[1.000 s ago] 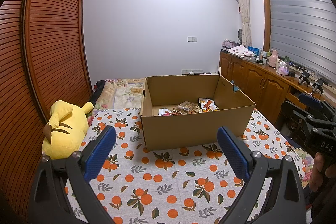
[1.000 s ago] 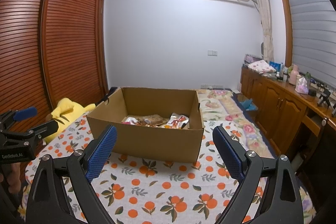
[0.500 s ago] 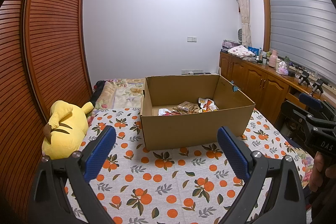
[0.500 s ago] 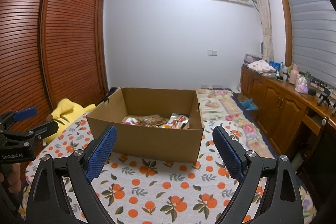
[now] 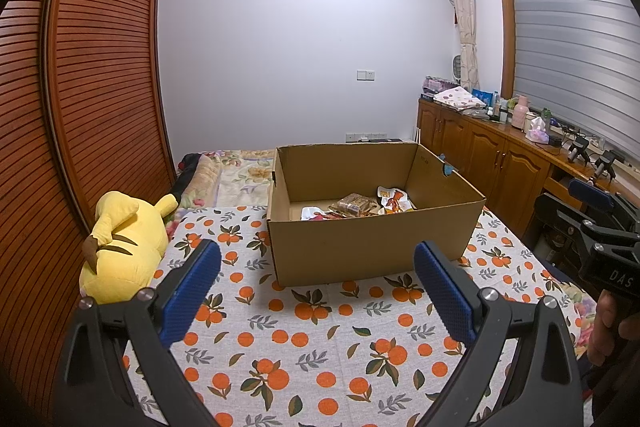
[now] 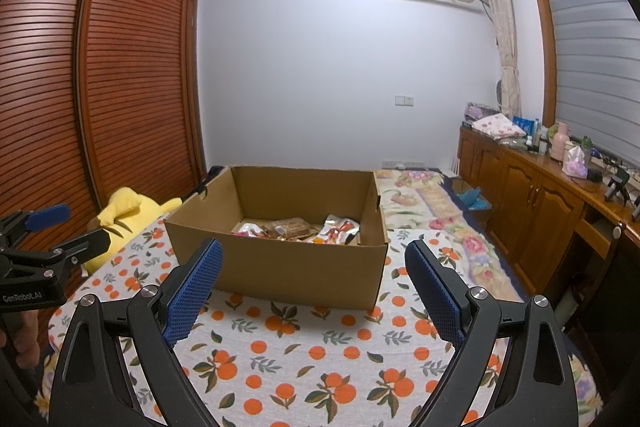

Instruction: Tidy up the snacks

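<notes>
Cardboard box (image 5: 372, 243) is sitting open on the orange-print cloth (image 5: 320, 343), snack packets (image 5: 356, 205) lying inside at its back. Left gripper (image 5: 316, 291) is hovering before it, empty, blue pads wide apart. Right gripper (image 5: 600, 227) is showing at the right edge — "DAS" lettering readable. Yellow plush toy (image 5: 120, 243) is resting left of the box.

Right wrist view: right gripper (image 6: 312, 287) is hanging empty, jaws apart, facing the box (image 6: 280, 267). Left gripper (image 6: 44, 239) is reading "GenRobot.AI" — its jaws spread too.
</notes>
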Demonstrator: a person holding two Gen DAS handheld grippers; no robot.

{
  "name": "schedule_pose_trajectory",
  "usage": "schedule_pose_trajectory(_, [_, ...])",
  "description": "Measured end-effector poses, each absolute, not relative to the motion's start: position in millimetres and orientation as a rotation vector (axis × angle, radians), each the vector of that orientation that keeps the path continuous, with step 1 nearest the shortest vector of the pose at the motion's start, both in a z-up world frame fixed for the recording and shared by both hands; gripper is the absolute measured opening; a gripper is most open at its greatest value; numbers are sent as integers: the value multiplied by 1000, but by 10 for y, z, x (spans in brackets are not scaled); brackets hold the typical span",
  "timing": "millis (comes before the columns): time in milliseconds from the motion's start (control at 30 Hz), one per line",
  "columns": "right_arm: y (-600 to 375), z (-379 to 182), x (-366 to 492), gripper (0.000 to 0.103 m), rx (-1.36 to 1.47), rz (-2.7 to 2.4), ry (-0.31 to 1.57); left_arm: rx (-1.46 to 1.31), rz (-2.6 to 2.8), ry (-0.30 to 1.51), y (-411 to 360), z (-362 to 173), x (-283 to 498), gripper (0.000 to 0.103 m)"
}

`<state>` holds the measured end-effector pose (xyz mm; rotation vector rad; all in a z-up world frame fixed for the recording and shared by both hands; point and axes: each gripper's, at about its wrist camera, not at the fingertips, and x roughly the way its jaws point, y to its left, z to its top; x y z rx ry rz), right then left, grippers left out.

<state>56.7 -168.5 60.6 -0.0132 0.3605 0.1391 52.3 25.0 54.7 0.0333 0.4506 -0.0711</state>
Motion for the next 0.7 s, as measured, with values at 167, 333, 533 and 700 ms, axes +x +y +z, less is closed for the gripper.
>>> schedule_pose_trajectory(167, [-1691, 607, 573, 94, -14, 139, 360, 33, -72, 449, 253, 546, 524, 98])
schedule_pose_trajectory(333, [-1688, 605, 568, 94, -15, 140, 360, 33, -71, 450, 255, 548, 520, 98])
schedule_pose_trajectory(533, [-1687, 606, 566, 94, -14, 140, 360, 32, -69, 449, 260, 556, 516, 98])
schedule_pose_trajectory(700, [-1690, 605, 569, 94, -13, 140, 360, 31, -70, 450, 261, 555, 516, 98])
